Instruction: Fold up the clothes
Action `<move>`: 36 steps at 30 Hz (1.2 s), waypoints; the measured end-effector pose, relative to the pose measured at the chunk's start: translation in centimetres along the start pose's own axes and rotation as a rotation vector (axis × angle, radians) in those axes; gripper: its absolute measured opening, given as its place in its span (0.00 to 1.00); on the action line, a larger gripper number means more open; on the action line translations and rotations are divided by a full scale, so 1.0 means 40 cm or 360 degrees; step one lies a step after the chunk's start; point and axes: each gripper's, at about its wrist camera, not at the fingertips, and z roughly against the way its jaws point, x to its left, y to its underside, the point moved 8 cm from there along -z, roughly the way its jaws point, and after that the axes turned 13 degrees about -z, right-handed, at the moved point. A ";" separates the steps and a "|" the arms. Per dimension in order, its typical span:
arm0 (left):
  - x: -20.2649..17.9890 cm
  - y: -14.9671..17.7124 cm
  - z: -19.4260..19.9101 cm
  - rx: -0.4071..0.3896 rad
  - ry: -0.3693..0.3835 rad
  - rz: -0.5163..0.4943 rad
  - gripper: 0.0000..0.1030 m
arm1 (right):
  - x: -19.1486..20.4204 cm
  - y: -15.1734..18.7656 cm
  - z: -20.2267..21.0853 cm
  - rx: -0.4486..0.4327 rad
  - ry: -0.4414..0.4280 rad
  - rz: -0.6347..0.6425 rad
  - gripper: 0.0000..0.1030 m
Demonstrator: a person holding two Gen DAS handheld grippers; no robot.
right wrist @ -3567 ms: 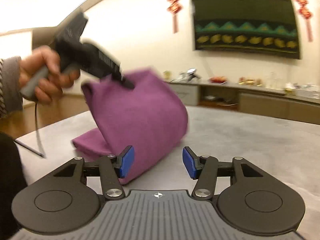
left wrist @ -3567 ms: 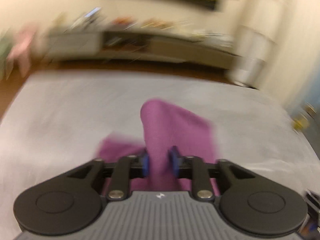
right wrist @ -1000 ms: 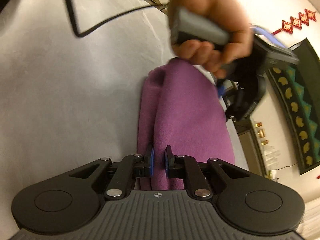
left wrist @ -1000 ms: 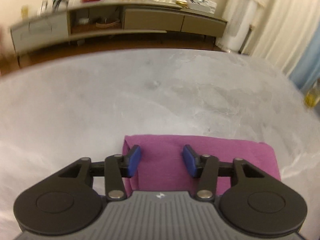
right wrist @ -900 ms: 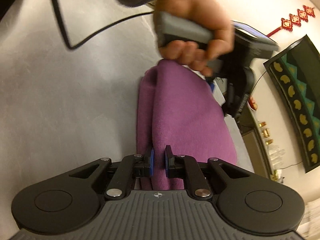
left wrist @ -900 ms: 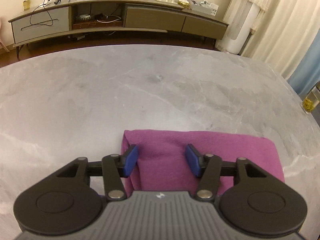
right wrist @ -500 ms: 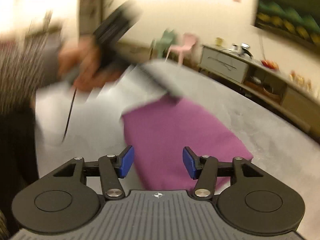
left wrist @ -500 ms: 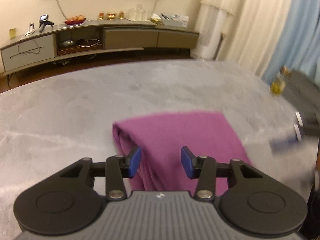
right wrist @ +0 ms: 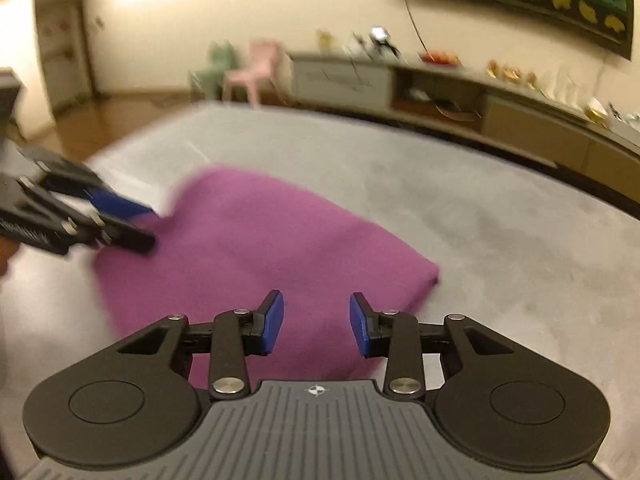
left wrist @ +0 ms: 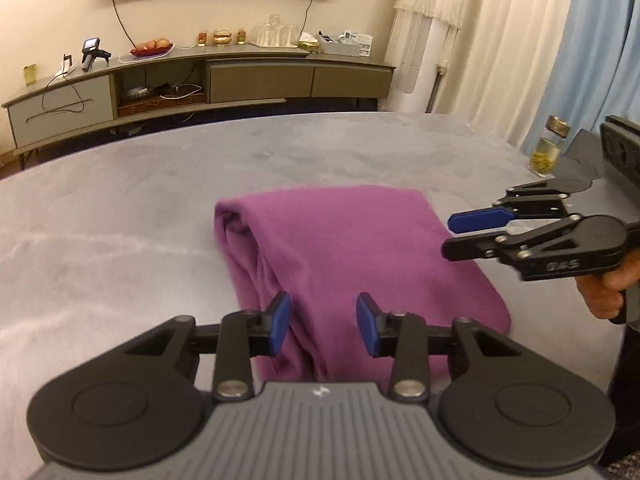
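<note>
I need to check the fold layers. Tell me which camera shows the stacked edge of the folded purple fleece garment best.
The left wrist view: sharp, with the folded purple fleece garment showing its layered edge at left. The right wrist view is motion-blurred and shows only its smooth top.

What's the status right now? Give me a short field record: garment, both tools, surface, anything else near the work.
garment: purple cloth, folded into a compact rectangle, lying flat, layered fold edges facing the left side
left tool: open, over the near edge of the cloth, holding nothing
right tool: open, over the opposite side of the cloth, holding nothing
surface: grey table
nearby: glass jar with yellowish contents at the table's far right edge
background: long sideboard along the wall
</note>
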 end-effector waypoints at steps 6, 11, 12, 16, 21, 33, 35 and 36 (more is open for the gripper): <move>0.006 0.072 -0.068 0.0139 -0.0004 0.0094 0.40 | 0.051 0.113 0.014 0.0058 -0.0080 0.0051 0.37; -0.035 0.031 -0.123 0.0071 -0.0080 0.0103 0.40 | 0.025 0.093 -0.013 0.0044 0.0048 0.0139 0.37; -0.040 0.017 -0.135 0.0051 -0.0101 0.0112 0.40 | 0.004 0.079 -0.015 0.0039 0.0083 0.0113 0.37; -0.003 0.027 -0.143 -0.0015 -0.0068 0.0435 0.51 | -0.079 0.035 -0.042 0.0037 0.0199 -0.0013 0.47; 0.007 0.062 -0.086 -0.0028 -0.0100 0.0610 0.67 | -0.113 0.039 -0.039 0.0055 0.0251 -0.0082 0.57; -0.142 0.019 0.011 -0.0121 -0.0282 0.0420 1.00 | -0.054 0.169 0.168 -0.0119 0.0270 -0.0533 0.89; -0.146 0.020 0.018 -0.0130 -0.0295 0.0422 1.00 | -0.048 0.184 0.155 -0.0087 0.0299 -0.0510 0.89; -0.149 0.021 0.019 -0.0131 -0.0292 0.0430 1.00 | -0.045 0.188 0.147 -0.0076 0.0303 -0.0510 0.89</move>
